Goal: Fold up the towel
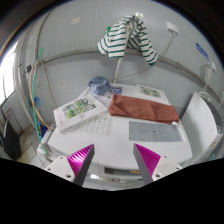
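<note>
A reddish-brown towel (143,107) lies flat on the white table (110,138), well beyond my fingers and slightly to the right. My gripper (114,158) is open and empty, its two magenta pads (148,157) spread wide above the table's near part. Nothing stands between the fingers.
A grey patterned cloth (155,130) lies in front of the towel. Papers or booklets (82,110) lie to the left, with a blue object (99,86) behind them. A green-and-white striped garment (128,37) hangs at the back. A white chair back (205,120) stands at the right.
</note>
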A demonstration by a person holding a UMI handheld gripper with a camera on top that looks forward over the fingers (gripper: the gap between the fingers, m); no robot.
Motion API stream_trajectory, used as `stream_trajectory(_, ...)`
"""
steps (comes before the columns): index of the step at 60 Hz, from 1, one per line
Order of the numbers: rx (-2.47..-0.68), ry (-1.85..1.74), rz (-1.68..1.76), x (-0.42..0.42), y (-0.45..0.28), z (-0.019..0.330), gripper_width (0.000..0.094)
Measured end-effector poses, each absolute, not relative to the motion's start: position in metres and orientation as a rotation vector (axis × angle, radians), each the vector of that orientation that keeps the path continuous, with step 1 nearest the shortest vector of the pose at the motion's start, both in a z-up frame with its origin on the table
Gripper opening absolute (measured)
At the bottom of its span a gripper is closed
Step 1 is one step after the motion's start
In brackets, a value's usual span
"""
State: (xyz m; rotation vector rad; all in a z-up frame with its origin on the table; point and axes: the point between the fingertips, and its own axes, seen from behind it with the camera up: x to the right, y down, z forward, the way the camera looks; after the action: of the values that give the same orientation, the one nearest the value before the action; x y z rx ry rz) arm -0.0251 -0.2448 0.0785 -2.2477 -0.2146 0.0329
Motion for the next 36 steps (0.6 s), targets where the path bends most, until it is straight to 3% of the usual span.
stream_trajectory(22,-2.191,-0.202,0.098,-0.048,-0.041,0.069,0.0804)
stream_trajectory(30,-2.233,-0.201,0.105,-0.067,0.007,0.036,0.0777)
stream_trajectory(35,-2.278,-0.23,0.089,-0.075,0.015,0.006,0.0664)
stream_trajectory(36,-2.267,-0.245,0.078,-0.076,0.017,0.006,0.0706)
